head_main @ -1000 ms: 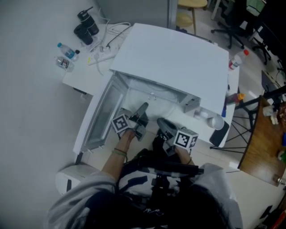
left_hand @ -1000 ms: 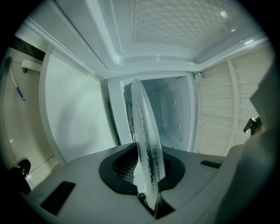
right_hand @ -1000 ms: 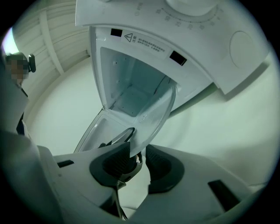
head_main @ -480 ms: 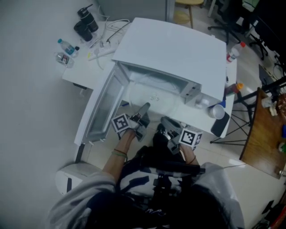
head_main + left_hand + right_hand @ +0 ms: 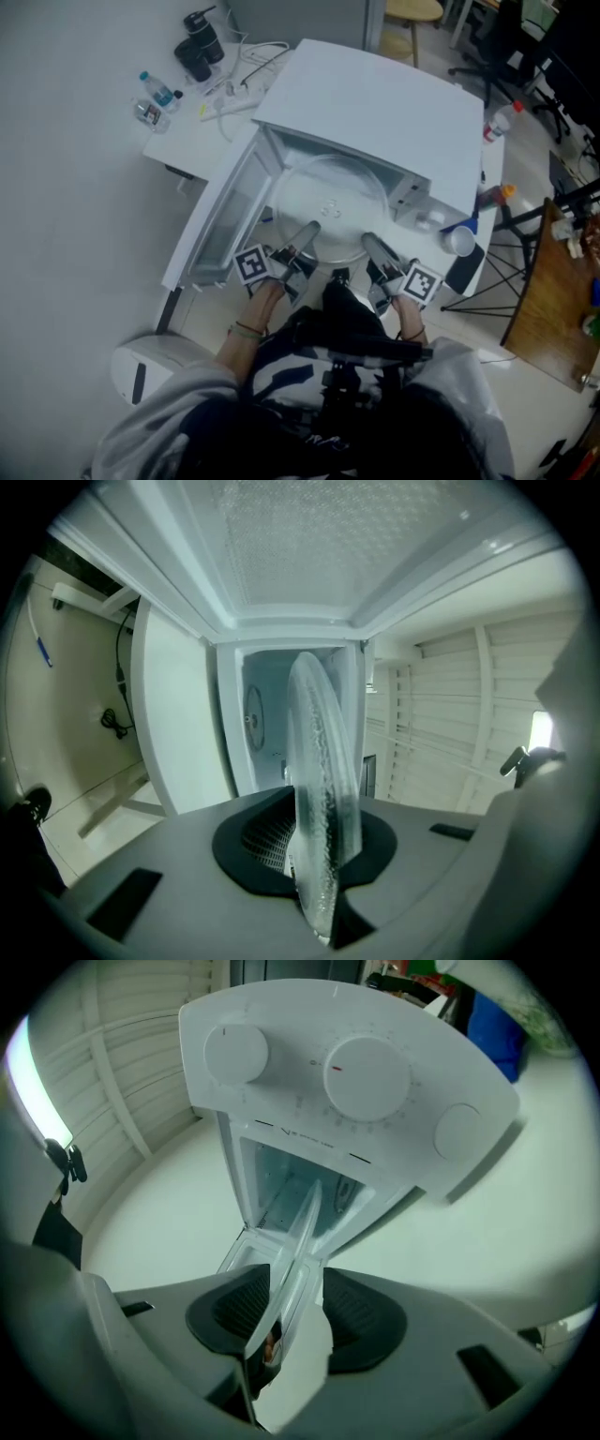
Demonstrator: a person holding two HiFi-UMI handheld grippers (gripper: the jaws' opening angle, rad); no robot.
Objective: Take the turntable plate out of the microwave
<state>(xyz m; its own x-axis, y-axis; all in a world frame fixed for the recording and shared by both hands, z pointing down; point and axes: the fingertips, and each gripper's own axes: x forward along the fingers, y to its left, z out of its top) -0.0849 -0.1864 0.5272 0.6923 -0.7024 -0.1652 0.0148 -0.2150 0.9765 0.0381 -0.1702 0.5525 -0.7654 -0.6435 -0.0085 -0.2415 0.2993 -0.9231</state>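
Observation:
The round glass turntable plate point(image 5: 333, 202) sticks out of the white microwave's point(image 5: 375, 103) open mouth, roughly level. My left gripper point(image 5: 305, 232) is shut on its near left rim. In the left gripper view the plate point(image 5: 323, 789) stands edge-on, pinched between the pads point(image 5: 267, 841). My right gripper point(image 5: 368, 242) is at the near right rim and its jaws have just been opening. In the right gripper view the plate's edge point(image 5: 291, 1269) runs between the two dark pads point(image 5: 366, 1321), with a gap on each side, so it is open.
The microwave door point(image 5: 225, 225) hangs open to the left. The control panel with knobs point(image 5: 356, 1072) faces the right gripper. Bottles point(image 5: 155, 94), black cups point(image 5: 199, 47) and cables point(image 5: 239, 89) lie behind on the table. A cup point(image 5: 459, 239) stands at the right, a white bin point(image 5: 141, 370) below left.
The plate has come further out of the cavity toward me, with both grippers at its near rim. The right gripper's jaws stand wider apart than before.

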